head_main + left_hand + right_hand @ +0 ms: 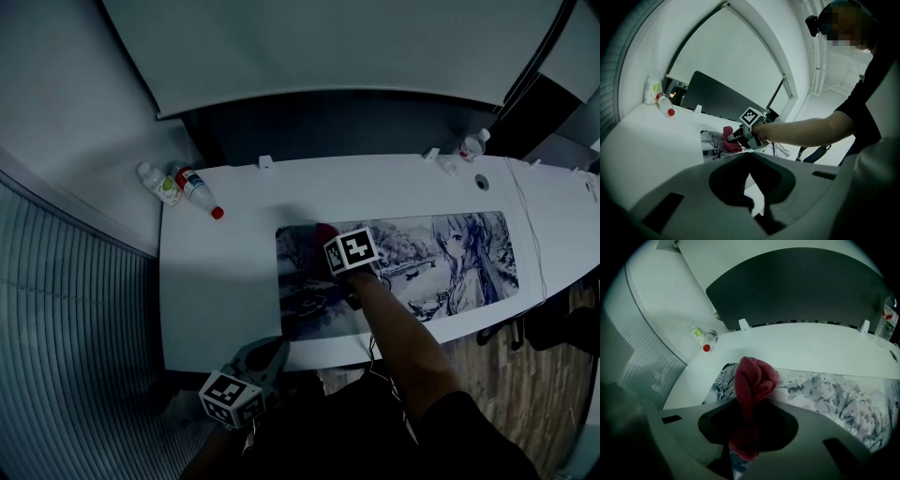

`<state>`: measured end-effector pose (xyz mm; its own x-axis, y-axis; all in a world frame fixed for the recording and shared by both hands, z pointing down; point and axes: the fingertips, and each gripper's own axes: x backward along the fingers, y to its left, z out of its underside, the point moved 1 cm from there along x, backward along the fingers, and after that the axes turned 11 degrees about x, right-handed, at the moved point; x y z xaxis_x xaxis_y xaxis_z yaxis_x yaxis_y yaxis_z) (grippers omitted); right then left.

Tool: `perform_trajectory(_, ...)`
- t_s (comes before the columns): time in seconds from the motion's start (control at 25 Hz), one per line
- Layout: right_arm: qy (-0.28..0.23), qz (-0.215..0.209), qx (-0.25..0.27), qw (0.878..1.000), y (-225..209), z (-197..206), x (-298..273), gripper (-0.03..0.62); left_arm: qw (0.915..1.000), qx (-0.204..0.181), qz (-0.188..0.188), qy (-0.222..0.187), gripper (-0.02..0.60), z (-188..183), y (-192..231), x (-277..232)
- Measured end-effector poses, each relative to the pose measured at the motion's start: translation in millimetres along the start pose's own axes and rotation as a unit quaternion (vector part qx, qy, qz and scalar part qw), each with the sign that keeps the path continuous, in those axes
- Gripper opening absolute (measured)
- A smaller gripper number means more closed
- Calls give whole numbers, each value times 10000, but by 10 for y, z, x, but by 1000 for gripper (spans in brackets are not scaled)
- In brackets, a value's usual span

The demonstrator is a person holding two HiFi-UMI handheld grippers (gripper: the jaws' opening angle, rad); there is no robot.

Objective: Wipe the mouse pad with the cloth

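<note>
A long mouse pad (422,253) printed with a drawn figure lies on the white table (216,281). My right gripper (330,246) is over the pad's left part, shut on a red cloth (323,232). In the right gripper view the cloth (752,380) bunches up out of the jaws above the pad (825,390). My left gripper (262,356) hangs off the table's front edge, below the pad's left end. Its jaws (752,206) look shut with nothing in them. It faces the right gripper (736,137) and the cloth (729,140).
Two bottles (159,183) (197,190) lie at the table's back left corner, and another bottle (473,143) stands at the back right. A thin cable (530,234) runs across the table's right part. A dark panel (328,127) backs the table; a slatted wall (66,328) is at left.
</note>
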<state>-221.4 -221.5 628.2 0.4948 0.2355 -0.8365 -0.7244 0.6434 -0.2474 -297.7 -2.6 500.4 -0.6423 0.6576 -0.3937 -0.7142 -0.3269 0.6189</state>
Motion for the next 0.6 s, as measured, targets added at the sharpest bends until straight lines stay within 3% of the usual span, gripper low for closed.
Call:
perform_trajectory(0.32, -99, -143, -94, 9998, -574, 163, 290, 112, 9997, 15, -155, 167, 6, 121, -383, -444)
perform_trajectory(0.6, 29, -308, -226, 9993, -1199, 383, 585, 112, 9994, -26, -5, 337, 6, 145, -866, -1036)
